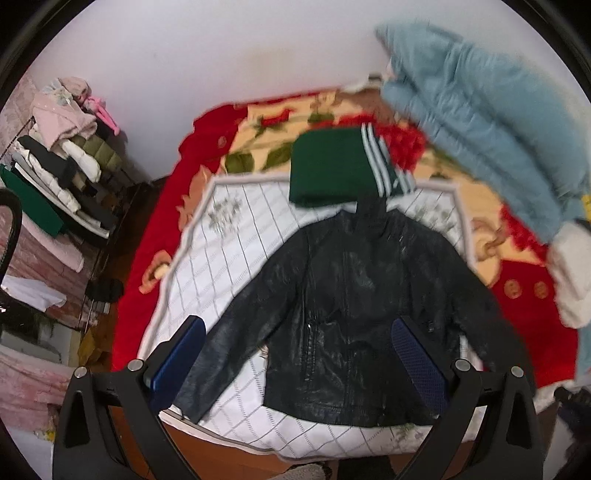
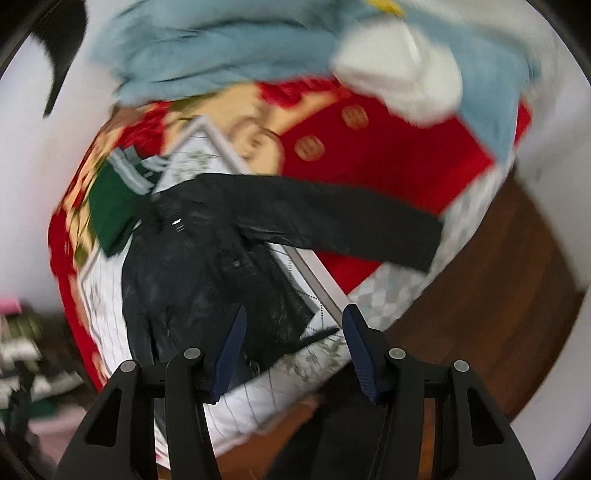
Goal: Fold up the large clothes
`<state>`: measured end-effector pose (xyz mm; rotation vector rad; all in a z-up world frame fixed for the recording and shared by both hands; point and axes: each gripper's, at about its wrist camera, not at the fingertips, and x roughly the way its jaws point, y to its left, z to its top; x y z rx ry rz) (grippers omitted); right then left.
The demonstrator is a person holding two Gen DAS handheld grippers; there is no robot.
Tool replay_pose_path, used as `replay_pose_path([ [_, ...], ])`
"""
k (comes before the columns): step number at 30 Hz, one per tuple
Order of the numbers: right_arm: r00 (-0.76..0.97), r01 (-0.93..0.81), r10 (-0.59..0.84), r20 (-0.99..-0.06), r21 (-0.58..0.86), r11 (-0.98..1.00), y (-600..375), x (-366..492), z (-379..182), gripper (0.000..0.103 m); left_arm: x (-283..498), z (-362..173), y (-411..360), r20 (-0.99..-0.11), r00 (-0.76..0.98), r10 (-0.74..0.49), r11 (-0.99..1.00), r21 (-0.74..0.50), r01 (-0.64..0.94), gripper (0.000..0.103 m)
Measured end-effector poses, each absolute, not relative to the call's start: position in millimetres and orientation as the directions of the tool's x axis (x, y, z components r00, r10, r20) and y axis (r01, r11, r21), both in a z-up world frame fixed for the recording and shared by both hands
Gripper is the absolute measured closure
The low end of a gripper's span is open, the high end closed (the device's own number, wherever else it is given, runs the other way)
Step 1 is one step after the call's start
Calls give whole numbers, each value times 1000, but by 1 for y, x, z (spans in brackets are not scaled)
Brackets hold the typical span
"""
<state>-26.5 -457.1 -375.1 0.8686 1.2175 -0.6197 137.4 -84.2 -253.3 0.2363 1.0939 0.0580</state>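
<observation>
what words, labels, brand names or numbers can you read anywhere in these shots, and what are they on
None can be read in either view.
Black jacket: no lettering shows.
Green folded garment: white stripes only, no wording.
Yellow tag on the blue coat: too blurred to read.
Left gripper and right gripper: no markings show.

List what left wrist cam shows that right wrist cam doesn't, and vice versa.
Left wrist only: the whole black jacket front-on with both sleeves, and a clothes rack against the wall, sharply visible. Right wrist only: the jacket's outstretched sleeve reaching over the red blanket, plus the brown floor. Both: the jacket, folded green garment, white quilt, light blue coat. Left gripper and right gripper are open.
</observation>
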Motion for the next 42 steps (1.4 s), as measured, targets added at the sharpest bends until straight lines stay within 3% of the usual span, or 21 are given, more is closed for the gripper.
replay_pose_path([
  [4,305,890,185,-934,348,294,-506,-49,-517,47,158,-337,-108,-913,355,202,969,239,64,0],
  [10,398,914,194,-897,406,0,-548,-65,-654,46,175,-456,-140,-946,216,241,960,265,89,0],
  [13,468,883,174,-867,449,-137,-560,-73,-689,46,185,-493,-153,-957,161,241,960,260,107,0],
  [17,600,776,-9,-800,585,-236,-566,-96,-678,60,189,-518,-178,-963,169,208,956,237,173,0],
  [20,635,745,-89,-767,638,-195,-572,-94,-673,60,191,-526,-191,-969,171,180,961,211,181,0],
  [22,601,781,-95,-793,608,-142,-572,-82,-680,59,191,-535,-199,-972,158,172,962,201,187,0],
  [23,598,787,-98,-796,606,-119,-571,-76,-687,52,192,-539,-205,-973,153,173,961,201,188,0],
  [26,613,770,-128,-780,625,-125,-565,-68,-695,52,193,-540,-212,-976,143,165,964,190,187,0],
  [29,637,740,-201,-744,663,-113,-568,-76,-670,85,197,-531,-217,-974,174,147,962,182,205,0],
  [33,643,747,-233,-729,664,-17,-575,-70,-652,84,195,-524,-221,-969,206,136,960,180,213,0],
  [36,648,733,-157,-745,666,-134,-585,-75,-694,70,196,-529,-220,-974,177,138,965,173,199,0],
  [40,748,520,-249,-615,776,-356,-588,-90,-720,69,200,-532,-215,-974,178,140,969,172,179,0],
  [42,735,519,-279,-619,777,-356,-589,-85,-714,81,202,-533,-212,-975,173,138,971,167,169,0],
])
